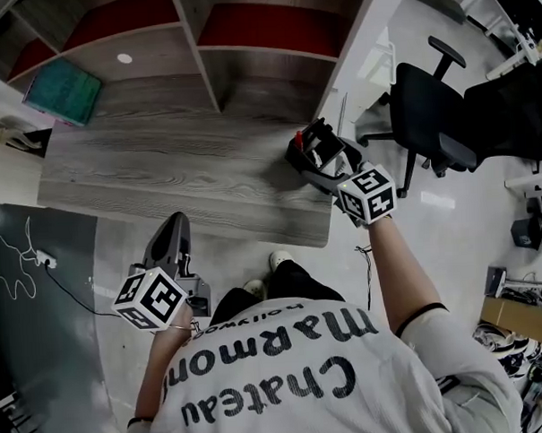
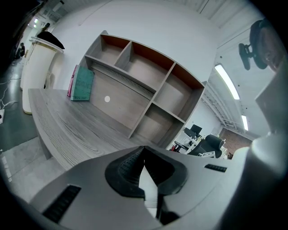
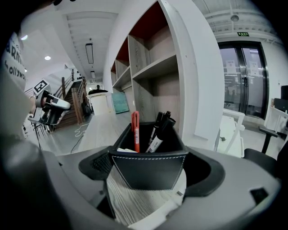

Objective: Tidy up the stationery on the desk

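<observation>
A black leather pen holder (image 3: 148, 168) stands on the right front corner of the grey wooden desk (image 1: 161, 171), seen in the head view as a dark pen holder (image 1: 297, 150). It holds a red pen (image 3: 135, 130) and black markers (image 3: 159, 128). My right gripper (image 1: 311, 154) is shut on the holder, a jaw against each side. Below the desk's front edge my left gripper (image 1: 175, 226) hangs over the floor, shut and holding nothing. In the left gripper view the left gripper (image 2: 144, 155) points at the desk.
A wooden shelf unit (image 1: 201, 62) with open compartments backs the desk. A teal book (image 1: 64, 93) leans at the desk's far left. To the right of the desk stands a black office chair (image 1: 428, 114). A cable (image 1: 40, 262) lies on the floor at the left.
</observation>
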Tool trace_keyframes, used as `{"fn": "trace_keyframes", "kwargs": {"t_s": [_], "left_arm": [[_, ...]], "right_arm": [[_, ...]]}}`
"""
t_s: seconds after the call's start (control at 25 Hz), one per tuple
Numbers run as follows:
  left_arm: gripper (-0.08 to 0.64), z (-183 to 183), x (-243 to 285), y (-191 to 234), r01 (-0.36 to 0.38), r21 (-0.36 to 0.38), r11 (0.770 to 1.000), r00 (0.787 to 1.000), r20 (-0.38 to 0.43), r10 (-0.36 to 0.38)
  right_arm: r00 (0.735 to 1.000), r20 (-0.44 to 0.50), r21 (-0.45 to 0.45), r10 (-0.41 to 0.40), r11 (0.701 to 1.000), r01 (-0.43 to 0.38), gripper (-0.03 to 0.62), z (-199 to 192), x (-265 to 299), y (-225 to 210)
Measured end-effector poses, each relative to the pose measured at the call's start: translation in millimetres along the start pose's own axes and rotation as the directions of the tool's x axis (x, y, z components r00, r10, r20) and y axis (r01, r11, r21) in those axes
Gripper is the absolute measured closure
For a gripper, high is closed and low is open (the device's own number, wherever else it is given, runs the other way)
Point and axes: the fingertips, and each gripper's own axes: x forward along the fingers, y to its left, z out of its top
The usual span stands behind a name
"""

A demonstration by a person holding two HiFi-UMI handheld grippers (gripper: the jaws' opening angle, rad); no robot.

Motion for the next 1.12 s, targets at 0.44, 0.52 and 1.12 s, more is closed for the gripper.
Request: {"fn": "trace_keyframes", "kwargs": {"t_s": [0.44, 0.52, 1.12], "left_arm": [[0.545, 13.6, -1.4, -12.5, 0.071, 0.024, 0.997, 0.997, 0.020, -0.072], [0.545, 17.2, -0.2, -19.4, 0.095, 0.032, 0.995, 0.995, 0.025, -0.096], [0.545, 25.1, 1.1, -67.0, 0.272, 0.059, 0.960, 0.961, 0.043, -0.275]], "right_arm": [[0.982, 0.159, 0.173, -0.102, 0.982, 0.074, 0.148, 47.7, -36.6, -3.4], [0.973, 0.199, 0.254, -0.121, 0.965, 0.068, 0.149, 58.3, -46.0, 0.3], [0.931, 0.314, 0.507, -0.188, 0.862, 0.003, 0.152, 78.6, -99.2, 47.3]]}}
